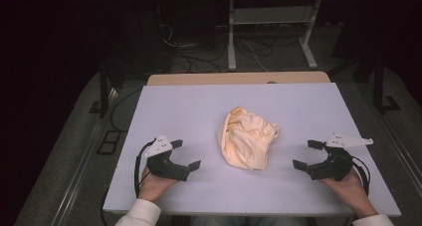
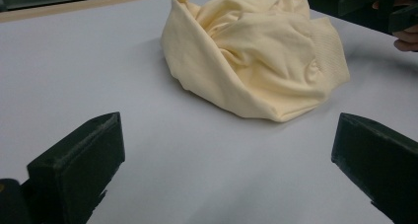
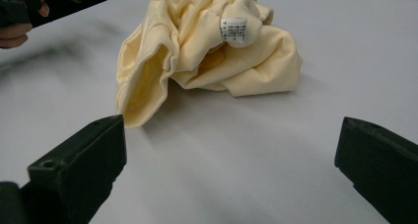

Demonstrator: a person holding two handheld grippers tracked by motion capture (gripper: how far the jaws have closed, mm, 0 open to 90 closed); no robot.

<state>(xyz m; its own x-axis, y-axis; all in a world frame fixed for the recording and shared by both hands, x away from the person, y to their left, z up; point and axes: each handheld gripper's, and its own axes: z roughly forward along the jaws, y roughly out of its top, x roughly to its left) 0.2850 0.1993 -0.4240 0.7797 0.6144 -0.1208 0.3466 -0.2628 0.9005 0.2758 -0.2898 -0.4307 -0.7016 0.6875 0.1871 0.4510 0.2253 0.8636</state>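
A crumpled pale yellow garment (image 1: 247, 139) lies in a heap at the middle of the white table (image 1: 199, 106). My left gripper (image 1: 185, 154) rests near the front left, open, jaws pointing right toward the cloth and a short gap away. On the other side my right gripper (image 1: 303, 154) is open too, facing left at the heap. In the left gripper view the garment (image 2: 251, 51) sits beyond the spread jaws, ribbed hem at its right. The right gripper view shows the garment (image 3: 207, 51) with a white care label (image 3: 234, 30) on top and a ribbed edge hanging near the left jaw.
The table's front edge (image 1: 249, 213) runs just ahead of both hands. Beyond the far edge stand a white metal frame (image 1: 271, 22) and loose cables (image 1: 199, 54) on the dark floor. Bare tabletop lies around the heap on all sides.
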